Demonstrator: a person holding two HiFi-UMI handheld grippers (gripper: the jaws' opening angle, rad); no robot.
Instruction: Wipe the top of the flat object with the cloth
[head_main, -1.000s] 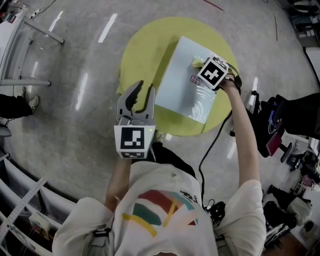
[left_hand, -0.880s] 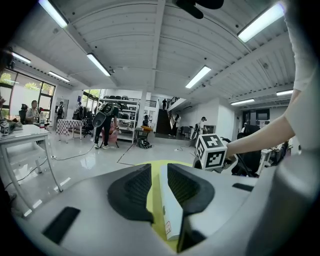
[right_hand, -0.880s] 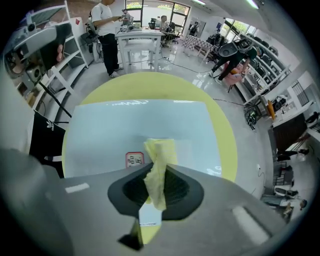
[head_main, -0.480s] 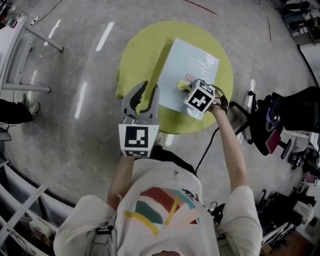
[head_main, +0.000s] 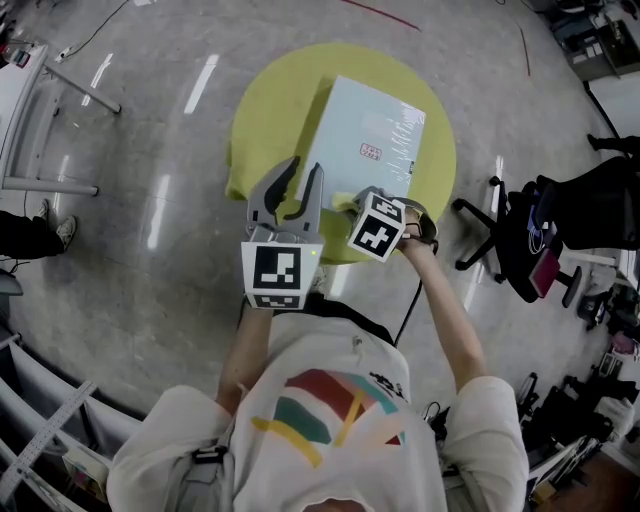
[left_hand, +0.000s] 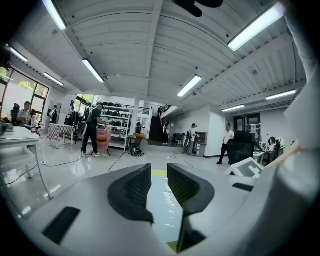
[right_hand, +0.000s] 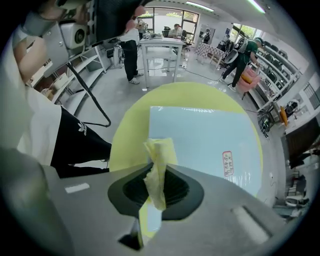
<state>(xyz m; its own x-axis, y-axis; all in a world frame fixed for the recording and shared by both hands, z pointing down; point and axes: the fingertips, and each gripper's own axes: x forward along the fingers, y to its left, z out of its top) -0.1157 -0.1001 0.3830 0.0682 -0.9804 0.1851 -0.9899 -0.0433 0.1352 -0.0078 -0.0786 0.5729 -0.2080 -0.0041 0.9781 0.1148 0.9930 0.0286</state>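
Cloth (right_hand: 160, 150), yellow, pinched between right gripper (right_hand: 159, 176) jaws over near edge of pale-blue flat object (head_main: 365, 135) lying on round yellow table (head_main: 262, 110); left gripper (left_hand: 159, 177) jaws slightly apart, empty

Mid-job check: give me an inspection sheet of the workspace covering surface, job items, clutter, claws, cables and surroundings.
Surface: round yellow table.
Job's things: pale blue flat panel lies flat on the table. The yellow cloth hangs over the panel's near corner; contact cannot be told.
Clutter: nothing seen on the table besides the panel.
Claws: right claw shut on the cloth. Left claw open with nothing between its jaws, beside the panel's near left edge.
Cables: black cable runs down from the right claw beside the person's arm.
Surroundings: black office chair to the right, white table to the left, people standing far off.
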